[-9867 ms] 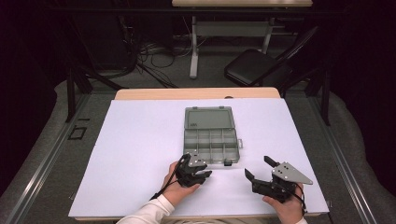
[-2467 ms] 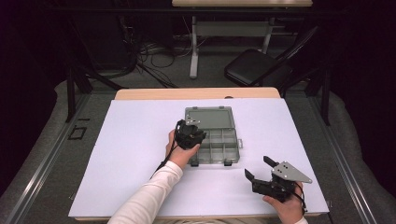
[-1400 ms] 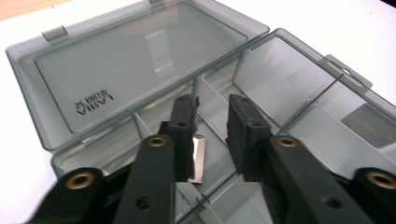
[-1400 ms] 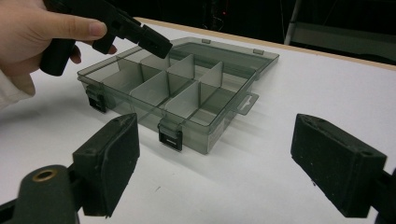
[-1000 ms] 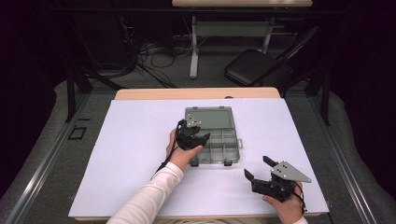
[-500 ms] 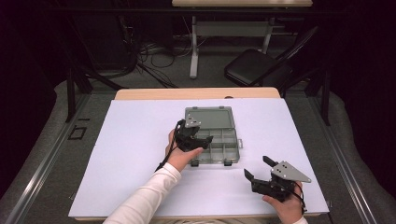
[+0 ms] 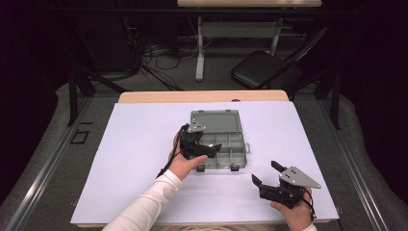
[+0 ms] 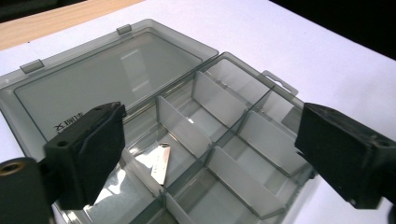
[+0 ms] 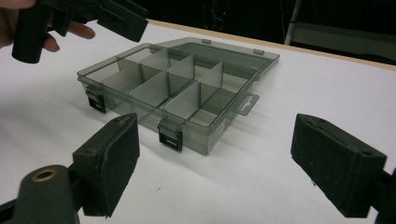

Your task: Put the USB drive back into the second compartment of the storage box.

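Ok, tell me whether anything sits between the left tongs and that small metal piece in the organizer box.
Nothing visible does. The left tongs hang open just above the organizer box, whose lid is folded back. The small metal piece lies flat in an open compartment beside a divider, uncovered from above.

Wooden table (image 7: 154, 97) at the centre of the high view, light wood bare only along the far edge in the upper middle. Covered almost wholly by a white sheet (image 7: 120, 159), spreading from the middle of the frame down to the bottom edge. Resting flat on the sheet, just right of centre: a smoky grey transparent compartment box (image 7: 239, 149), lid (image 7: 215, 121) folded open and lying flat toward the upper part of the frame, two black latches on the near wall. Divided by pale partitions into small compartments. In one compartment, seen in the left gripper view, a small flat metal piece (image 8: 161, 162).
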`<state>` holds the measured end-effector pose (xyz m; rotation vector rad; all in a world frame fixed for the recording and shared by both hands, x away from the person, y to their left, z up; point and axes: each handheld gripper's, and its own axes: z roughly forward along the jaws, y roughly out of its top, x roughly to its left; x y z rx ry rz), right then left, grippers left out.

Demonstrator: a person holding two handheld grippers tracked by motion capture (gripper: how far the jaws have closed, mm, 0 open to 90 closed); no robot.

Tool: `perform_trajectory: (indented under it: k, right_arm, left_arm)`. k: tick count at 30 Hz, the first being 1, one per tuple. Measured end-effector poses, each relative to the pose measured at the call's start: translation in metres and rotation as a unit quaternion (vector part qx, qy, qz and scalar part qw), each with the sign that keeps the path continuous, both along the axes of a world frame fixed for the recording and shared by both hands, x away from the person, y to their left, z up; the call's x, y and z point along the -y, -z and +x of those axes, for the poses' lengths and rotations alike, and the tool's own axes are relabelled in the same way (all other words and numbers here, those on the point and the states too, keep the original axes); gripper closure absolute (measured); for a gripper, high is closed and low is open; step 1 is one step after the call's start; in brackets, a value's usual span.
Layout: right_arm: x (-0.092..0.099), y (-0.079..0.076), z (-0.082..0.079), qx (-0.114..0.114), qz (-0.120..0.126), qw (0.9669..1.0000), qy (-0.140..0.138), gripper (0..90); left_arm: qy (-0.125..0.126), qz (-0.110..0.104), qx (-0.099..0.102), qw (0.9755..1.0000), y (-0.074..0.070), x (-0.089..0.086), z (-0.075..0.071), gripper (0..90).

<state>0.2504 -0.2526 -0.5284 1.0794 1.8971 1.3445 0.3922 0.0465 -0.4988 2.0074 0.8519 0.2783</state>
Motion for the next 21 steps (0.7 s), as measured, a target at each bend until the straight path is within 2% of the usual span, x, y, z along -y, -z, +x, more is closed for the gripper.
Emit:
perform_trajectory:
  k: [2, 5, 9, 15, 21]
  right_arm:
    - [0.000, 0.000, 0.000, 0.000, 0.000, 1.0000, 0.000, 15.2]
    - [0.000, 0.000, 0.000, 0.000, -0.001, 1.0000, -0.001, 15.2]
    - [0.000, 0.000, 0.000, 0.000, 0.000, 1.0000, 0.000, 15.2]
    - [-0.001, 0.000, 0.000, -0.001, 0.001, 1.0000, 0.000, 15.2]
    - [-0.001, 0.001, 0.000, -0.002, 0.001, 1.0000, 0.000, 15.2]
  left_arm:
    - [0.002, 0.003, -0.004, 1.0000, -0.001, -0.001, -0.002, 8.2]
    - [0.008, -0.006, -0.007, 0.9999, -0.004, -0.004, -0.005, 7.9]
    - [0.026, -0.012, -0.011, 0.9995, -0.007, -0.010, -0.011, 0.7]
    - [0.030, -0.028, -0.003, 0.9991, -0.012, -0.019, -0.020, 0.3]
    - [0.039, -0.048, 0.012, 0.9980, -0.017, -0.032, -0.030, 0.3]
